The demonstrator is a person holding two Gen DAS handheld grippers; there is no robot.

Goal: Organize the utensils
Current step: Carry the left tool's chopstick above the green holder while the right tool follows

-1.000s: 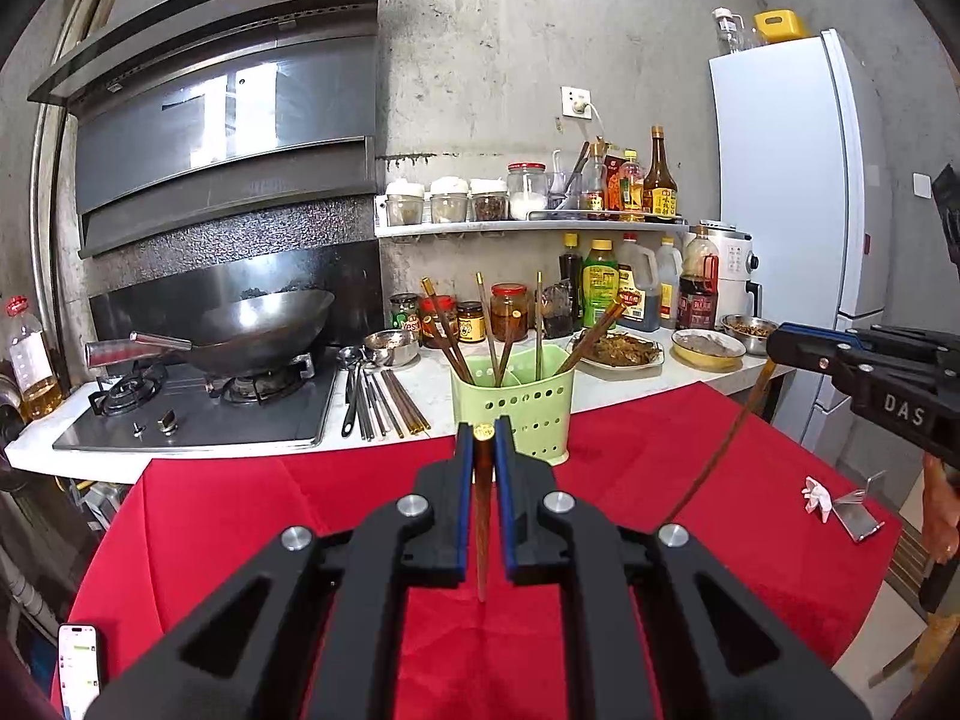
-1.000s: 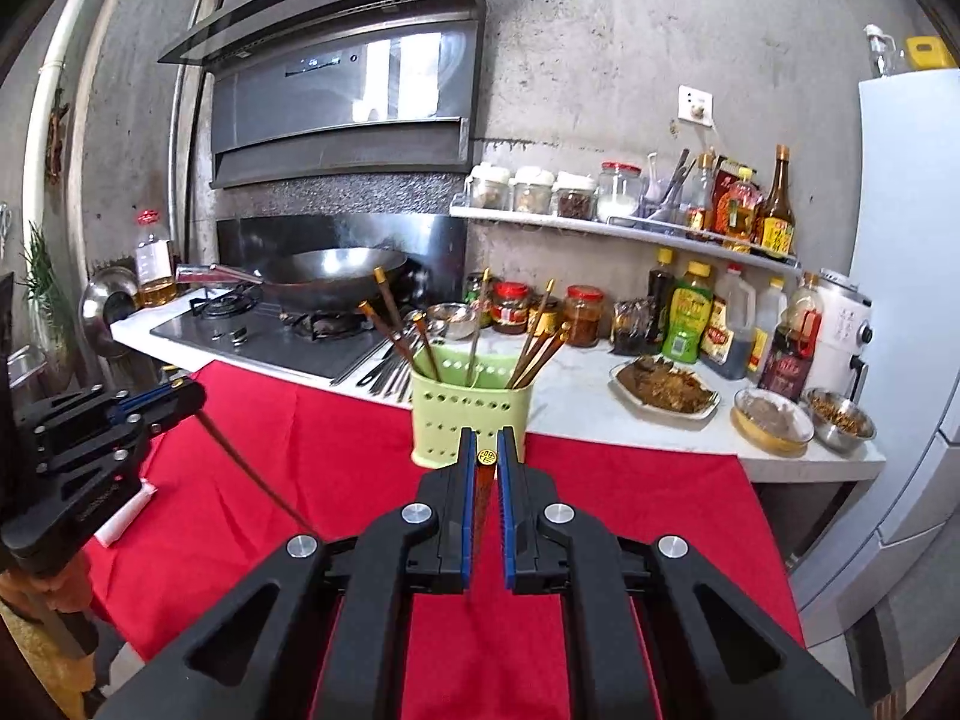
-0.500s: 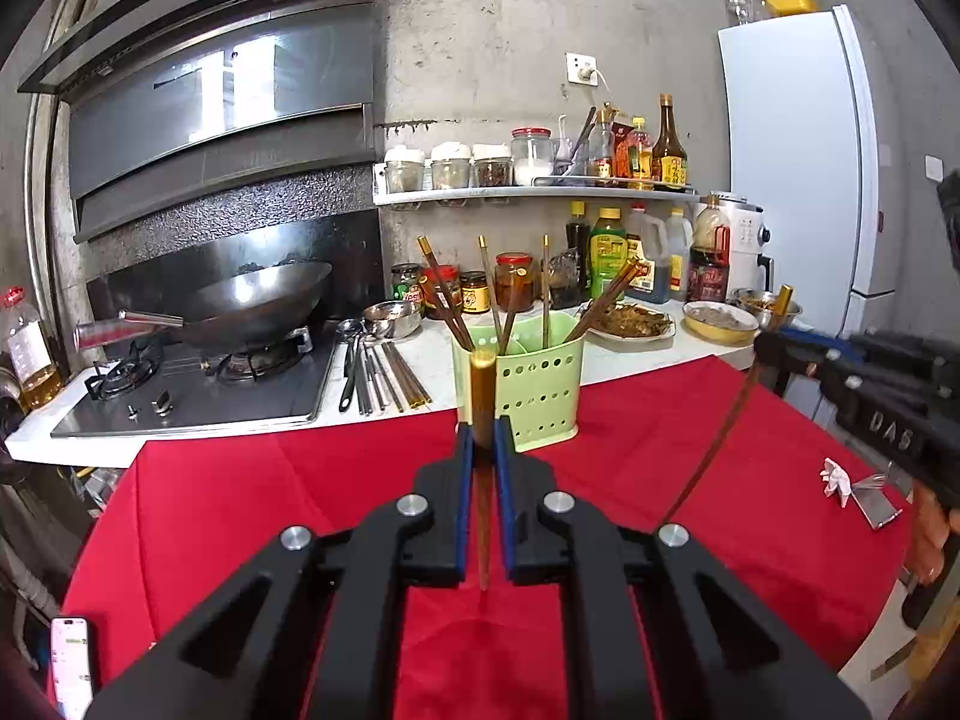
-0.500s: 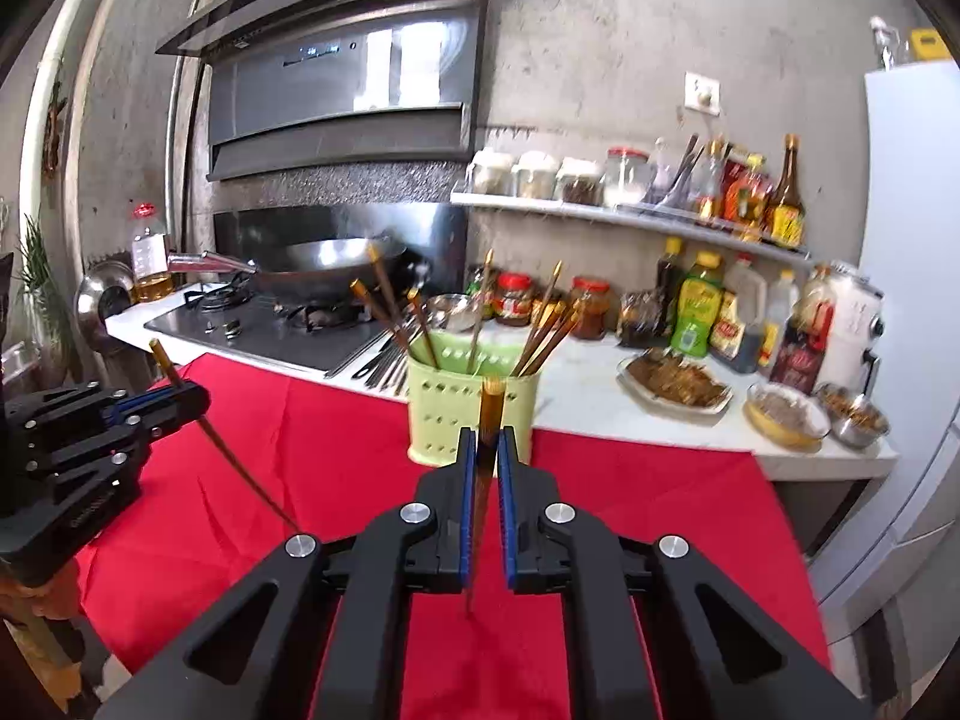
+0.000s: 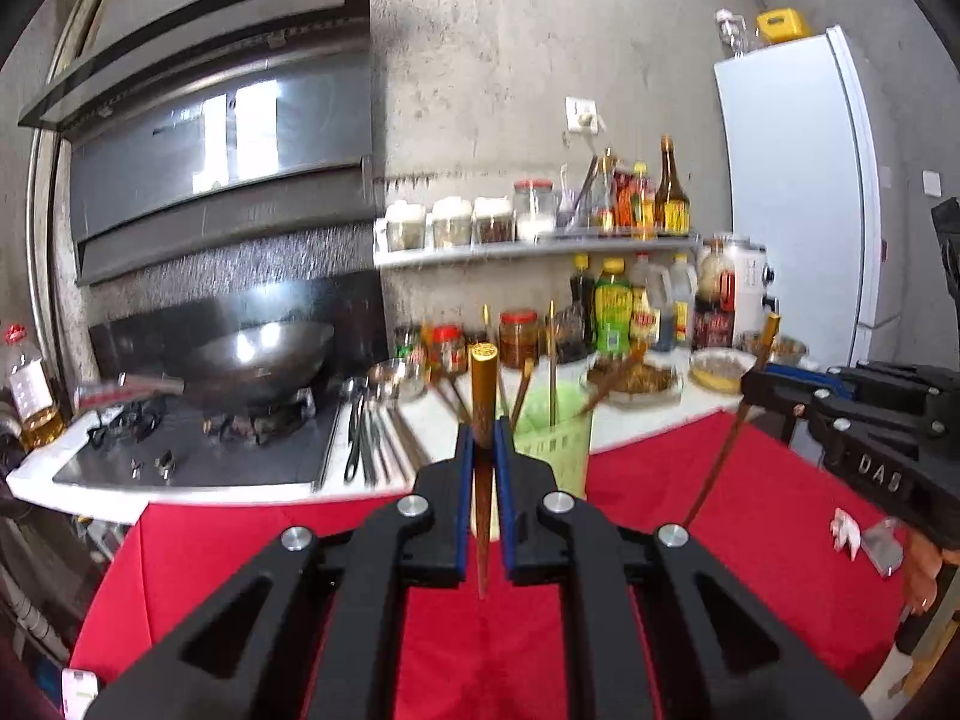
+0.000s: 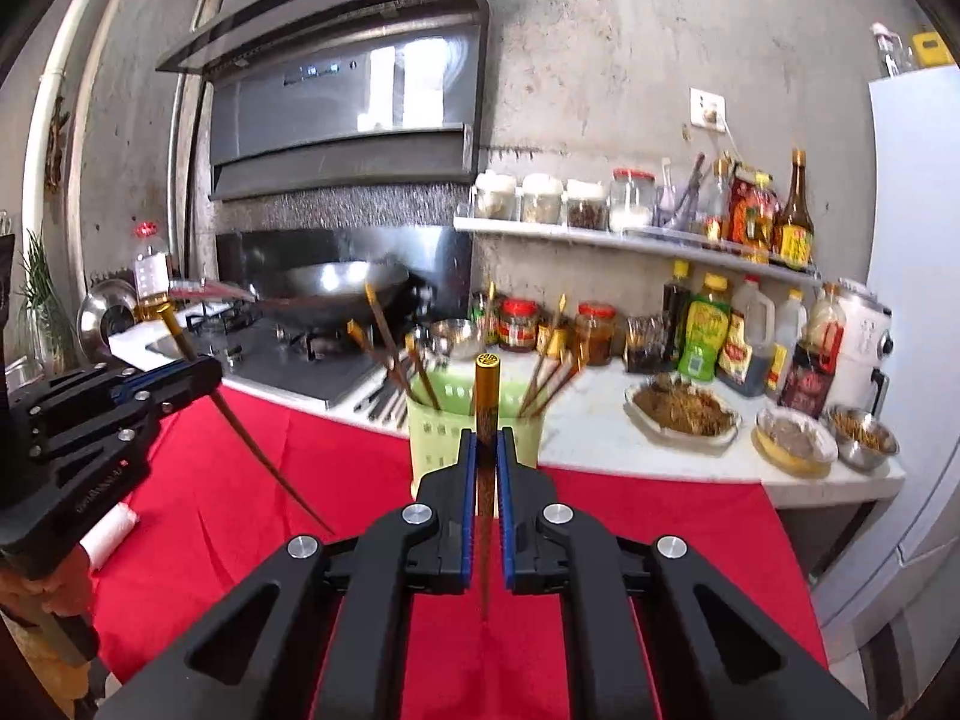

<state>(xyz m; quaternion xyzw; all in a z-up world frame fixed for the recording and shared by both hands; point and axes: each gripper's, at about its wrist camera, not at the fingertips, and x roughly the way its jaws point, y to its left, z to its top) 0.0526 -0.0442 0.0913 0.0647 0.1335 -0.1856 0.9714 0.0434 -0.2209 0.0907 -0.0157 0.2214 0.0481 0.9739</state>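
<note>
A: Holding one brown wooden chopstick with a gold cap (image 5: 483, 396) in the left gripper (image 5: 483, 444), fingers (image 5: 461, 480) clamped tight on its shaft, gold end up, thin tip hanging down over the red cloth (image 5: 252, 540).

B: Doing the same on the other side: right gripper (image 6: 487, 450) pinching a second gold-capped brown chopstick (image 6: 487, 402), fingers (image 6: 465, 480) pressed together on it, cap up.

A: Gripping near the thick end, probably so that the narrow tip goes in first.

B: Aiming both at the pale green perforated plastic utensil holder (image 6: 444, 438), standing at the counter's front edge, just where the red cloth meets the white counter (image 6: 630, 450).

A: Already carrying several chopsticks (image 6: 384, 330) there, leaning outward against the rim.

B: Leaving more cutlery (image 5: 366, 438) flat on the counter beside the stove, left of the holder. Likely next in line.

A: Keeping the tips clear of the cloth, well above it, presumably to lift over the rim.

B: Watching for a clash: two grippers converging on one narrow opening, leaning sticks crowding it.

A: Judging the job partway done, with neither held stick in yet.
</note>
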